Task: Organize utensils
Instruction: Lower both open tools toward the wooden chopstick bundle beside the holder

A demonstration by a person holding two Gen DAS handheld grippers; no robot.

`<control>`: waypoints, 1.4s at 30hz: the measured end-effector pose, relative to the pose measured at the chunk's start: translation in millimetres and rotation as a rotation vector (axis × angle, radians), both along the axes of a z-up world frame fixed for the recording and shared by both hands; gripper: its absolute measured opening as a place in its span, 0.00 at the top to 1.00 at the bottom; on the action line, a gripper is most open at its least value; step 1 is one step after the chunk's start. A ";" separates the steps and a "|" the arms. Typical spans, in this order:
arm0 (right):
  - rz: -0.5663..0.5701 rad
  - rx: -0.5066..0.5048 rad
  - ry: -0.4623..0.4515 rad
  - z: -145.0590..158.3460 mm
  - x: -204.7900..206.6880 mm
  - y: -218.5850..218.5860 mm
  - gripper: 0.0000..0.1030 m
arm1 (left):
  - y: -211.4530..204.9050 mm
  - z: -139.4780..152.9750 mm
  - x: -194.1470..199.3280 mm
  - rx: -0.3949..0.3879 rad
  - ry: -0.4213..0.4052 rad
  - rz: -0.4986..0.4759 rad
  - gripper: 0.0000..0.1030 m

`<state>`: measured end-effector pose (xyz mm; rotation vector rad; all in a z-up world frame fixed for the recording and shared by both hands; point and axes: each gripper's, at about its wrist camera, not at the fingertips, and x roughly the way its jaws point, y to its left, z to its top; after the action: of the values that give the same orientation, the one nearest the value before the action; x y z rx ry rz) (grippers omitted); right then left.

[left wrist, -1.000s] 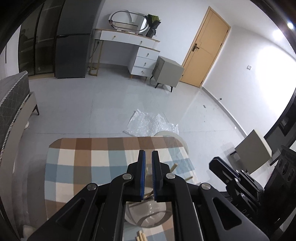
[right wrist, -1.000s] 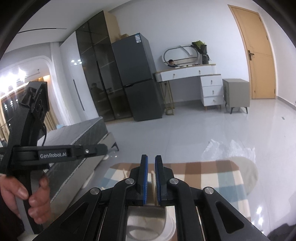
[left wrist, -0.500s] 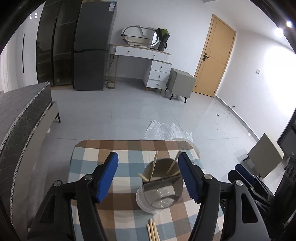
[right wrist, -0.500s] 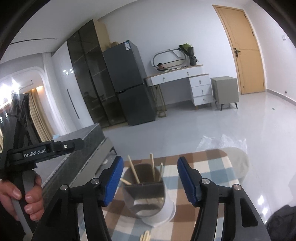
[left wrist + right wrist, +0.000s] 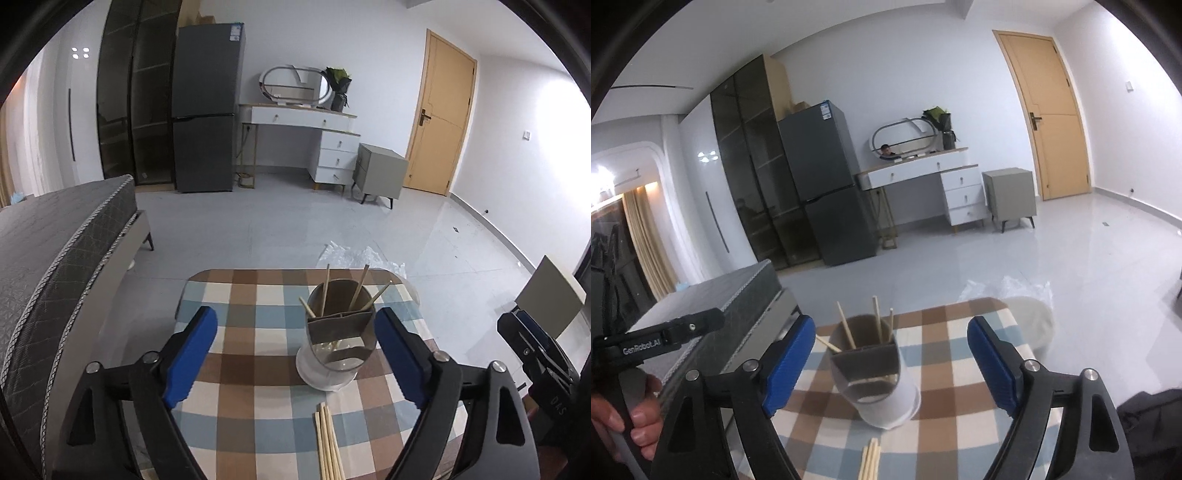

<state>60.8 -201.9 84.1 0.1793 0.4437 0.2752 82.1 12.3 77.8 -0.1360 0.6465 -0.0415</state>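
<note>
A round utensil holder [image 5: 340,332] with a white base and a grey divided insert stands on the checked tablecloth [image 5: 240,295]. Several wooden chopsticks stand in it. A bundle of loose chopsticks [image 5: 327,443] lies flat on the cloth just in front of it. My left gripper [image 5: 295,321] hovers short of the holder, its jaws opening wide with nothing between the blue pads. In the right wrist view my right gripper [image 5: 891,328] is likewise opening and empty, with the holder [image 5: 875,373] beyond its fingertips and the loose chopsticks [image 5: 870,461] below.
A grey mattress [image 5: 55,240] runs along the table's left side. Crumpled clear plastic [image 5: 362,254] lies on the floor past the far edge. A person's hand [image 5: 628,417] holds the left gripper's handle. A fridge, a dresser and a door stand far back.
Both grippers went from shut to wide open and drew back from the holder. The holder and the loose chopsticks, hidden behind the fingers before, now show in full.
</note>
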 end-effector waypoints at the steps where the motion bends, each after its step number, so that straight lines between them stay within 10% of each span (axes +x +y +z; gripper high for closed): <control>1: -0.001 -0.002 0.002 -1.7 -2.4 0.2 0.17 | 1.1 -1.0 -3.3 0.002 -0.005 0.004 0.15; 21: 0.047 -0.070 0.110 -74.8 -39.4 13.2 0.06 | -3.0 -64.4 -42.9 0.051 -0.009 0.088 0.13; 42: 0.152 -0.112 0.517 -176.8 1.3 42.5 0.13 | 17.3 -166.6 1.2 -0.054 0.329 0.169 0.13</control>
<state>62.1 -159.4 -92.8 0.1050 0.9864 0.3523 83.3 29.6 -88.8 -0.2524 0.9608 0.1295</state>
